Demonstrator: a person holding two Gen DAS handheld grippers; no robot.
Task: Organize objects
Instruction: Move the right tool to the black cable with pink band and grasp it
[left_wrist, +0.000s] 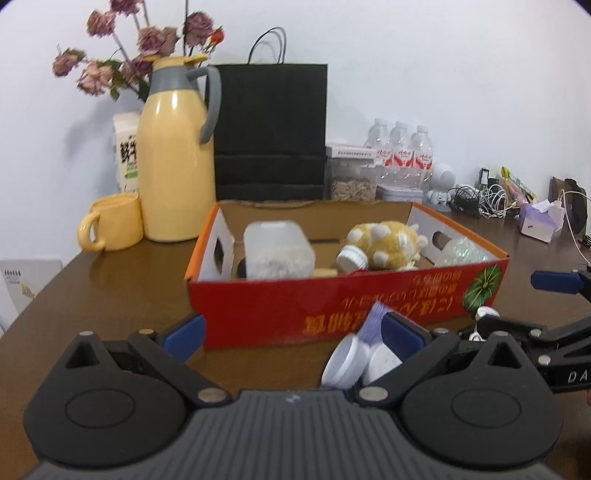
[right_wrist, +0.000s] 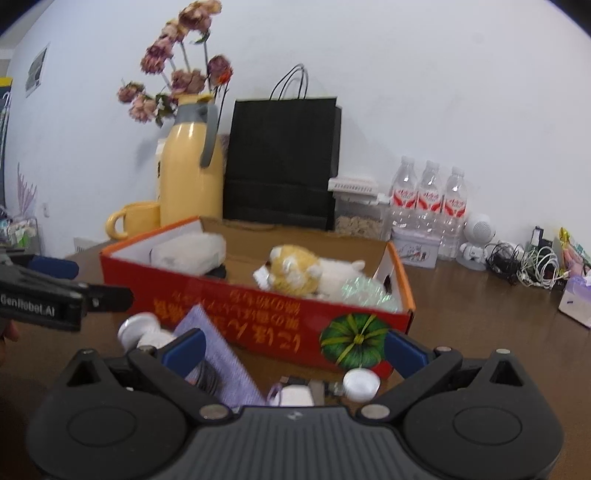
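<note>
- The left tongs (left_wrist: 293, 334) stand wide apart and hold nothing; they hover low over the tabletop (left_wrist: 110, 295), just in front of the red box (left_wrist: 332, 295).
- The right tongs (right_wrist: 293, 350) are also spread wide and empty, aimed at the corner of the red box that bears the green pumpkin print (right_wrist: 352, 345).
- Already inside the box: a clear plastic container (left_wrist: 277, 249), a yellow plush toy (left_wrist: 388, 242), a small white-capped jar (left_wrist: 351, 258) and a crinkled clear wrapper (left_wrist: 461, 251). By my judgement a good share of the sorting is done.
- Left outside, on the tabletop close to the box's front wall: two white jars (left_wrist: 345, 362) lying by the left tongs' right-hand finger, a purple cloth-like piece (right_wrist: 221, 358), a round white cap (right_wrist: 361, 384) and a small white item (right_wrist: 295, 397) under the right tongs. Exactly what the last is I cannot tell; it is blurred.
- These loose pieces seem to be what remains to go in; the white jars look like the nearest pick for the left tongs.
- The yellow jug (left_wrist: 177, 166), the mug (left_wrist: 114, 221), the black bag (left_wrist: 271, 129) and the water bottles (left_wrist: 402, 151) stand behind the box; whether they belong to the task is unclear.
</note>
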